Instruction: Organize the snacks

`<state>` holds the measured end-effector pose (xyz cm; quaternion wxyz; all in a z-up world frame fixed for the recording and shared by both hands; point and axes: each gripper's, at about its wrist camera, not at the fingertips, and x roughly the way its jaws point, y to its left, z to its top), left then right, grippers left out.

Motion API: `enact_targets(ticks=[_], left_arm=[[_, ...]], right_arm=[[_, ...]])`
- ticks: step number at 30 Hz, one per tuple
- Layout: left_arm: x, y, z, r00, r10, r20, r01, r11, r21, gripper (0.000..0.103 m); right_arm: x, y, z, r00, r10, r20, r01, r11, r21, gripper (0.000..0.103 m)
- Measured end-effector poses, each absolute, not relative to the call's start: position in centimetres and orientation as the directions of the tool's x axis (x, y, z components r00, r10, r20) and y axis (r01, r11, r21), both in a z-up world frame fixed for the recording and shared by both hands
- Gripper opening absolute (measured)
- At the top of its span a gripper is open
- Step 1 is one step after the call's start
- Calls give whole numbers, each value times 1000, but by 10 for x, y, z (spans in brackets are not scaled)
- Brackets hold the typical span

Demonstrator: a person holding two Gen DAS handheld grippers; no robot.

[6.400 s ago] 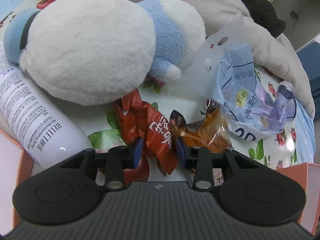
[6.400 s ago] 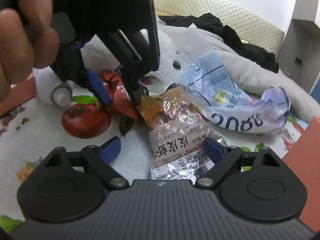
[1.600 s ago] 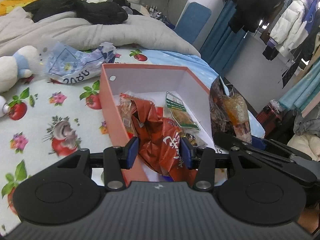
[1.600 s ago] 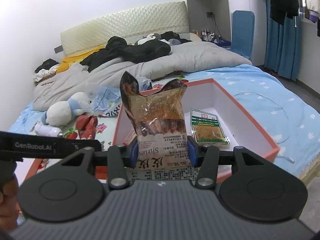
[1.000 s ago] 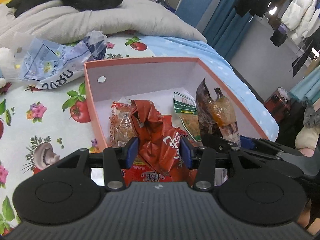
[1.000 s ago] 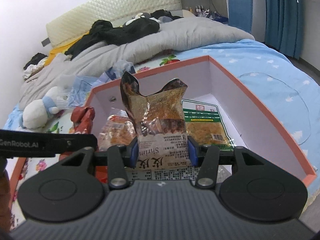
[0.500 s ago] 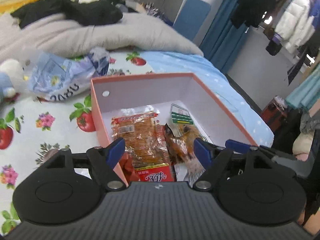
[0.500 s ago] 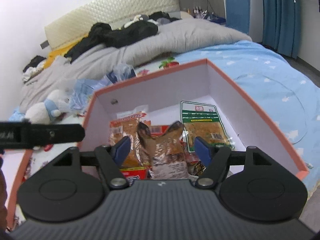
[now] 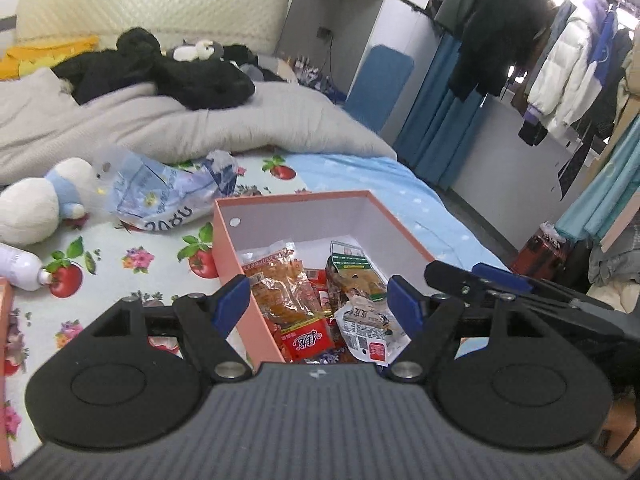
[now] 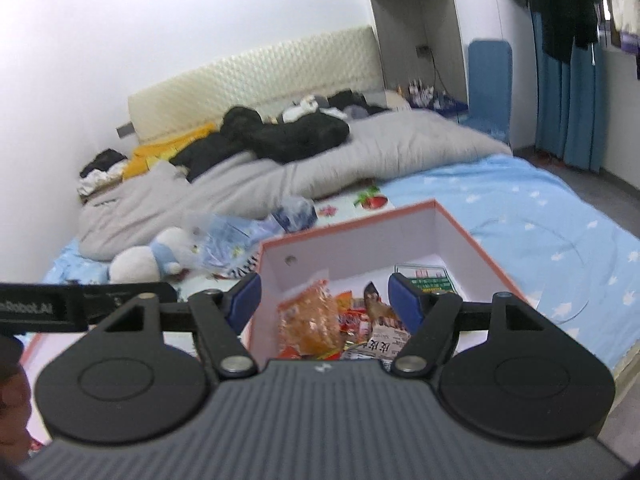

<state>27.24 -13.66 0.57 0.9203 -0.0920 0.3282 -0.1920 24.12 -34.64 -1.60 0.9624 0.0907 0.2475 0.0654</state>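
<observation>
**A:** Run me the inventory, left to right, off the left wrist view.

**B:** Item one, at nine o'clock: plush toy (image 9: 30,210), white and blue, on the bedsheet (image 9: 120,256). Below it a white spray bottle (image 9: 18,266), on its side, nozzle toward three o'clock. Item two, at ten o'clock: crumpled blue plastic bag (image 9: 160,200), well apart from the box. Not clearly a snack, so I leave it unsorted.

**A:** And the box?

**B:** Item three, centre: orange box (image 9: 226,248), open-topped, holding the snacks. Orange packet (image 9: 286,288) lies flat along the left wall, long axis twelve to six. Green-labelled packet (image 9: 352,266) beside it, same axis, label end toward twelve. White-labelled shrimp packet (image 9: 366,320) at the six o'clock end, tilted over the others. I judge they sit loosely because they were let fall, not laid.

**A:** Claws?

**B:** My left gripper (image 9: 320,304): fingers apart, nothing between them, hovering above the box. My right gripper (image 10: 326,296): likewise spread and empty, over the same box.
</observation>
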Motion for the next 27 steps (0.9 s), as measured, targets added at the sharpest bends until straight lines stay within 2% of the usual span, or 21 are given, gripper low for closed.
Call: enact_targets(ticks=[5,11,19,27], left_arm=[[231,-131,19,725,-421,-546,309,906,-289,79],[189,-127,19,726,-415,-548,317,910,-269,79],[134,-122,25,757,-378,-532,303,926,-226,79],[98,-115,27,782,-335,-525,253,941,-225,79]], right_arm=[[207,-341,-3,886,165,-433,-85,976,199,72],[166,-335,-7,872,179,-456,-92,974,205,72],[117,-336,-4,891,141,-432,-55,977,206,72],[94,-340,-20,861,168,-479,-63,972,228,72]])
